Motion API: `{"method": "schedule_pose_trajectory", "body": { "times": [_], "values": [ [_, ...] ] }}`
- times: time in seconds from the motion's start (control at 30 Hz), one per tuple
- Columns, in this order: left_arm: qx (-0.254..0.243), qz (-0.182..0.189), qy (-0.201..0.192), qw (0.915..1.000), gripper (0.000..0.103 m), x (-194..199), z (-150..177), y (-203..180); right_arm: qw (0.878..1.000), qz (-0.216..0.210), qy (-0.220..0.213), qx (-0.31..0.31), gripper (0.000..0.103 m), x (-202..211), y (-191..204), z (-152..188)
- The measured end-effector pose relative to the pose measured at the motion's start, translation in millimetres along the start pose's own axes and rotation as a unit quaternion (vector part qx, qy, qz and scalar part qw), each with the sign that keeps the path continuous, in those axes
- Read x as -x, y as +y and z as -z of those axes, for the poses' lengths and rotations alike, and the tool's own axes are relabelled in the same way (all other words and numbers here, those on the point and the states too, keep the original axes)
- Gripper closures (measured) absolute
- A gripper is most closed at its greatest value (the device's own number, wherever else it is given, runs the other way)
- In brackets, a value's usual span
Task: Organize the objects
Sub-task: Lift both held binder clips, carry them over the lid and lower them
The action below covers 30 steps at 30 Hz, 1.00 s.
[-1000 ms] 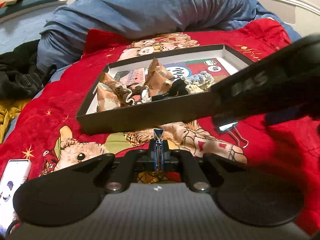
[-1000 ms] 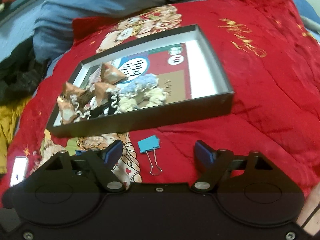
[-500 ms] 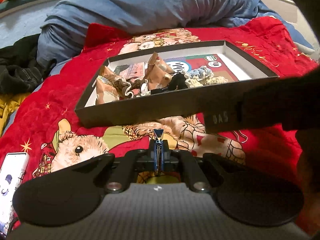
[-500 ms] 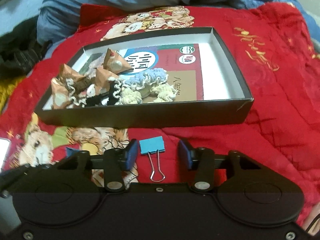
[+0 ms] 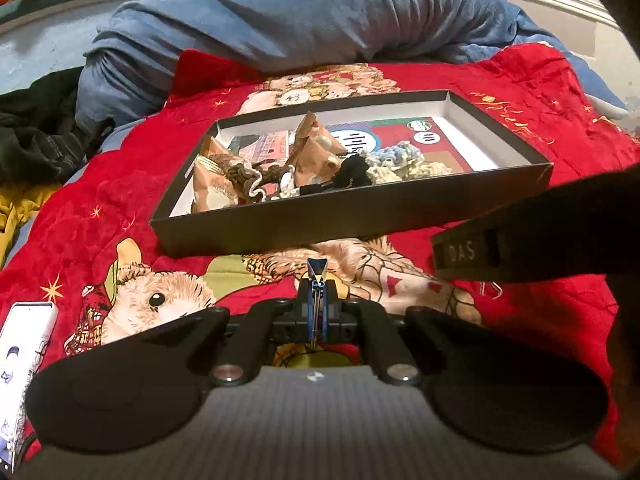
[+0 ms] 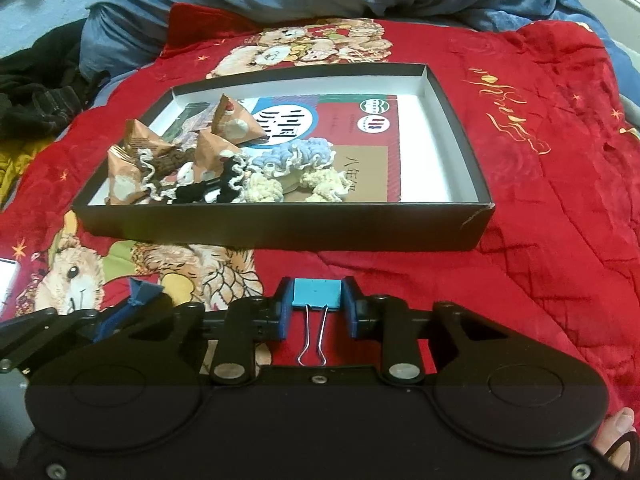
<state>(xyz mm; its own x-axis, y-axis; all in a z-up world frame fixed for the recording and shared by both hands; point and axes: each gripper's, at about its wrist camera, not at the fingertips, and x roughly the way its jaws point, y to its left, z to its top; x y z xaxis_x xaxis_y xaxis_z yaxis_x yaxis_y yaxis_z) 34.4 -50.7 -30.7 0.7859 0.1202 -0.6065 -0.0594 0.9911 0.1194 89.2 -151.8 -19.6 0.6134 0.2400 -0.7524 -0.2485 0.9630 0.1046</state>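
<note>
A shallow black box [image 5: 360, 220] [image 6: 280, 232] lies on the red blanket and holds brown triangular packets [image 6: 232, 122], crocheted yarn pieces [image 6: 296, 160] and a booklet. My left gripper [image 5: 317, 300] is shut on a dark blue binder clip [image 5: 317, 270], held just in front of the box; it also shows in the right wrist view [image 6: 142, 292]. My right gripper [image 6: 318, 300] has closed on a light blue binder clip [image 6: 318, 291] that lies on the blanket in front of the box, wire handles toward me.
A red cartoon blanket [image 6: 540, 200] covers the bed. A blue duvet [image 5: 320, 20] is bunched behind the box. Dark clothes [image 5: 36, 136] lie at the left. A white phone [image 5: 24, 340] lies at the left edge. The right tool's body [image 5: 540, 232] crosses the left view.
My right gripper moved forward over the light blue clip and its fingers closed from wide open onto the clip's sides. The left gripper stayed shut on its clip.
</note>
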Motion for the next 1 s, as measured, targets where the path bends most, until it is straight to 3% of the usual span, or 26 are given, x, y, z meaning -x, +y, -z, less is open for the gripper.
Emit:
{"method": "schedule_pose_trajectory", "body": {
  "times": [0.53,1.0],
  "values": [
    [0.000,0.017,-0.033,0.9993,0.097,10.8,-0.1,-2.2,0.998,-0.028,-0.018,-0.056,0.078,22.7,-21.2,-4.8],
    [-0.004,0.016,-0.056,0.9983,0.097,16.1,-0.7,-4.1,0.997,-0.037,-0.028,-0.069,0.078,32.0,-24.6,-5.7]
  ]
}}
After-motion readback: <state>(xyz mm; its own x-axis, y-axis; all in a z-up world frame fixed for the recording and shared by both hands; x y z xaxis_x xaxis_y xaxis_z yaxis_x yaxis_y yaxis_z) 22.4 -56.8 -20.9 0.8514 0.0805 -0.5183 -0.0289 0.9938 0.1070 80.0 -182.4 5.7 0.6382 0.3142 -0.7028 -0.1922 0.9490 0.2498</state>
